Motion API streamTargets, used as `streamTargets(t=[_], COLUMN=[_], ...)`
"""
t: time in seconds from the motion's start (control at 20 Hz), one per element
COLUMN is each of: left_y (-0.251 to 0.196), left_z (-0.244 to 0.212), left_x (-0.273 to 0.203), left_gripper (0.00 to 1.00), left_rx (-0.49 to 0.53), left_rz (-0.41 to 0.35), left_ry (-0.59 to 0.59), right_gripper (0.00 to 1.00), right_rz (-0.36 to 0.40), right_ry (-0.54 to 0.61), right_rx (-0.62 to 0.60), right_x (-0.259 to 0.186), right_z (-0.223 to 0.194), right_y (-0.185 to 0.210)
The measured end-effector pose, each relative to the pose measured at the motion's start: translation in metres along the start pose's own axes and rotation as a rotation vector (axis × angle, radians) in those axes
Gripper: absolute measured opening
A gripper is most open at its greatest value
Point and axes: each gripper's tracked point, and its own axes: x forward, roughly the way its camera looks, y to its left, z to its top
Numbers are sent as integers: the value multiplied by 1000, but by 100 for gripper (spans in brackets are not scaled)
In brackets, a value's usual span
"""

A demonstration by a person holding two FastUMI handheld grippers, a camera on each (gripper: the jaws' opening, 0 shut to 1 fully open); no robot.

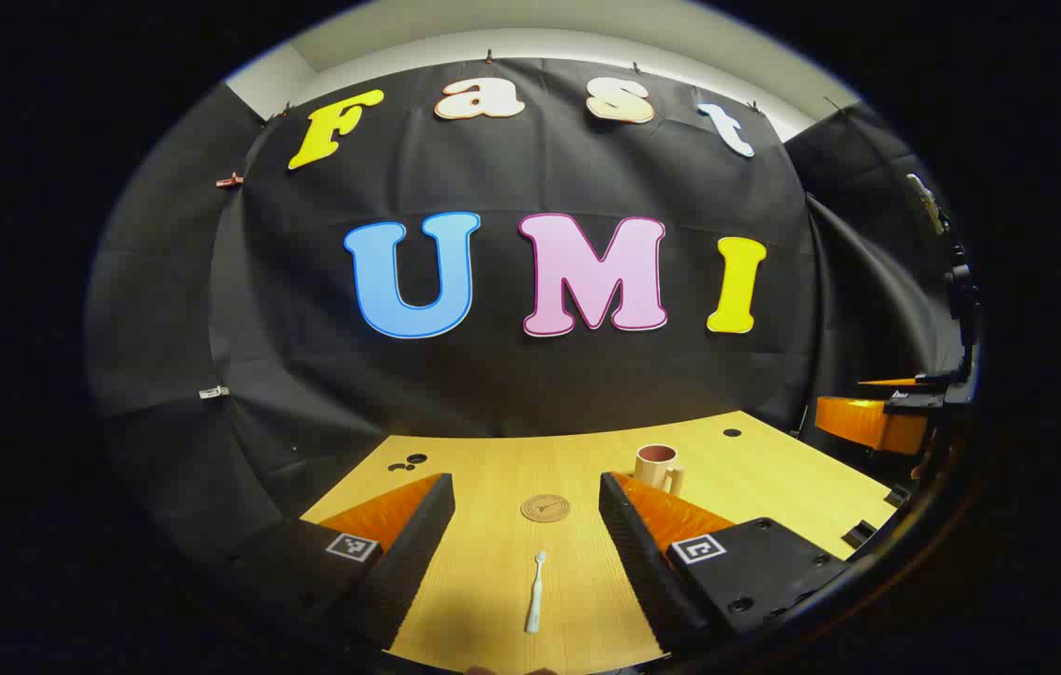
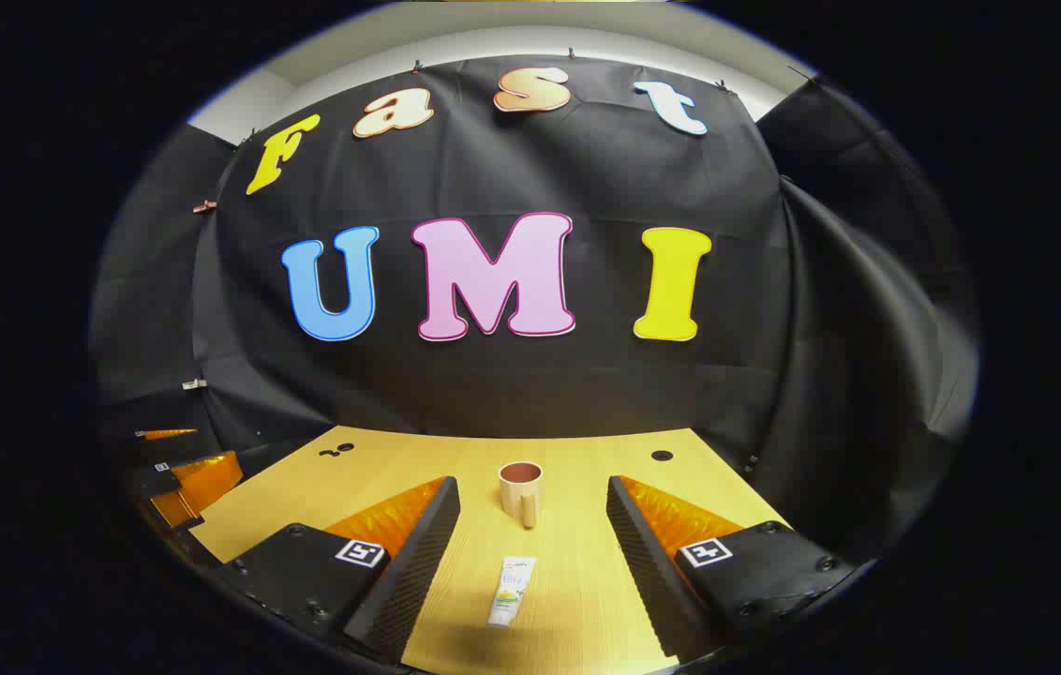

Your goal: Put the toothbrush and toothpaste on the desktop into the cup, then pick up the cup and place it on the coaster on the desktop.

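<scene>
In the left gripper view, the left gripper is wide open above the desktop; the toothbrush lies between its fingers, the coaster behind, the cup further right. The right gripper is also spread open, with the toothpaste lying free between its fingers, before the cup.

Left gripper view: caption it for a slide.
Open left claw hovers over toothbrush, coaster ahead, cup beyond.

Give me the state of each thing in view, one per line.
Toothbrush: flat on the desktop, untouched.
Toothpaste: flat on the desktop, untouched.
Cup: upright, empty, off the coaster.
Coaster: bare.
Left gripper: open.
Right gripper: open.
</scene>
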Motion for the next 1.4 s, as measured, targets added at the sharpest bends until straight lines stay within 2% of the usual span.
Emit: streamTargets(t=[0.4,0.95,1.4], left_y=[8,8,30], left_z=[-8,-13,-36], left_x=[13,27,31], left_gripper=[98,98,98], left_rx=[-13,13,24], left_rz=[5,-19,37], left_ry=[40,52,112], right_gripper=[97,97,97], right_rz=[33,10,14], right_ry=[47,119,305], right_rx=[-5,-5,4], right_x=[12,28,68], right_z=[-14,-32,-81], right_y=[14,15,11])
